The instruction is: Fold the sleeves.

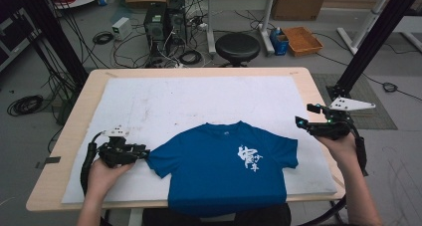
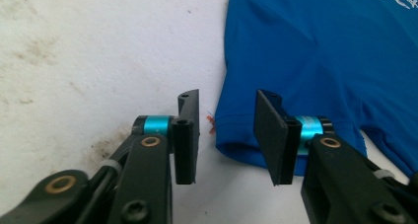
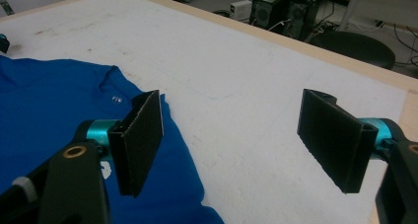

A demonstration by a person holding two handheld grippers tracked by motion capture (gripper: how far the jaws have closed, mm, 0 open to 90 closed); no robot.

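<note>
- A blue T-shirt point(image 1: 226, 164) lies flat on the white sheet point(image 1: 164, 101) that covers the wooden table point(image 1: 306, 79). It is at the near edge of the table, in the middle, and its lower hem hangs a little over this edge.
- The T-shirt has a white print point(image 1: 249, 160) on the chest, and its collar points away from the person.
- The left gripper point(image 2: 227, 135) is low at the end of the shirt's left sleeve point(image 2: 256, 135). Its jaws stand at a narrow gap, with the hem of the sleeve between them. The pads do not press on the cloth; I see free space at both sides.
- A small red thread point(image 2: 211, 123) sticks out beside the sleeve hem, near the left pad.
- In the high view the left gripper point(image 1: 130, 153) is touching or almost touching the sleeve's edge; I cannot tell which.
- The right gripper point(image 3: 231, 145) has its jaws wide apart and holds nothing. It hangs above the white sheet, just beside the shirt's right sleeve point(image 1: 288, 149).
- In the high view the right gripper point(image 1: 309, 117) is near the right edge of the table, apart from the cloth.
- Behind the table a black stool point(image 1: 237, 48) stands on the floor.
</note>
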